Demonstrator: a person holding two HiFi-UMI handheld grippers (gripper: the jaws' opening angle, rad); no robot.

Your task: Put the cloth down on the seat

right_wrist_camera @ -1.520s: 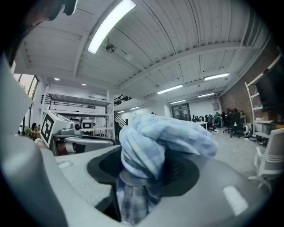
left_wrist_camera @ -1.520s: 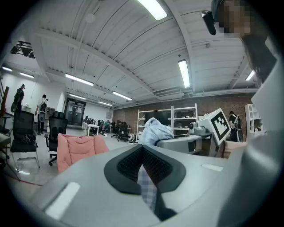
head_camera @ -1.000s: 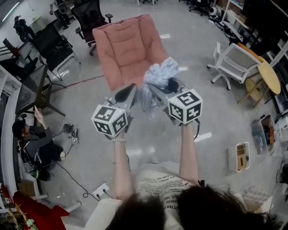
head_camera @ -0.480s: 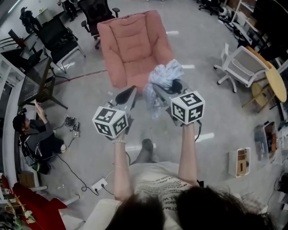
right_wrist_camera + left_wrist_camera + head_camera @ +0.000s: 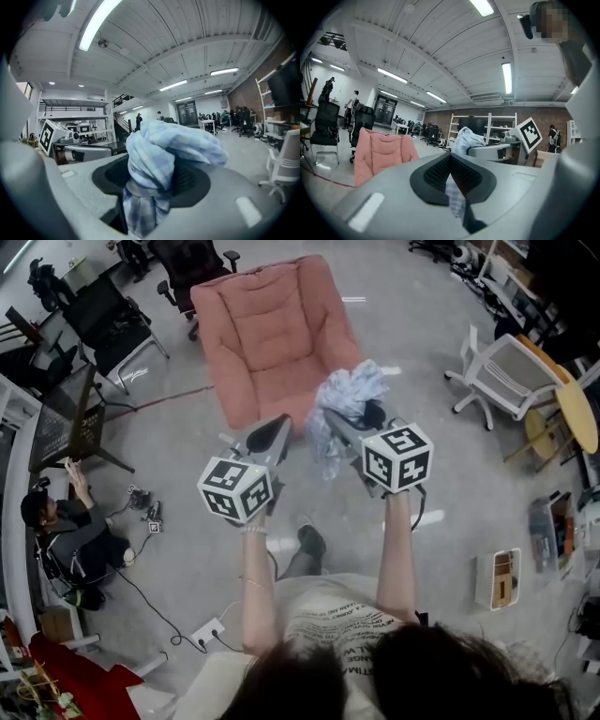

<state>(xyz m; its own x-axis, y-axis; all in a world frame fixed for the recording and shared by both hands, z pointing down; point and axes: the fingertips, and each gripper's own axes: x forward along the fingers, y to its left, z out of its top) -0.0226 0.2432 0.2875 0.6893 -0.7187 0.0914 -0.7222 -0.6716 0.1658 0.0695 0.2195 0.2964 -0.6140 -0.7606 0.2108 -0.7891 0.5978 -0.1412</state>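
In the head view a pink armchair [image 5: 272,334] stands on the grey floor ahead of me, its seat bare. My right gripper [image 5: 352,423] is shut on a bunched light-blue checked cloth [image 5: 349,395]. The cloth bulges above the jaws and a tail hangs down below them, short of the chair's front edge. The right gripper view shows the cloth [image 5: 159,159] wedged between the black pads. My left gripper [image 5: 272,432] is beside it to the left, its jaws shut and apart from the cloth. In the left gripper view its pads [image 5: 440,171] meet, with a strip of cloth showing through the slit below.
Black office chairs [image 5: 112,329] stand at the back left and a white one [image 5: 506,371] at the right beside a round wooden table [image 5: 577,413]. A person [image 5: 66,531] sits on the floor at the left, with cables and a power strip [image 5: 211,634] nearby. Boxes [image 5: 497,568] lie at the right.
The armchair has grown larger and nearer in the head view as I step towards it. Both grippers keep their pose, and the cloth stays in the right one.
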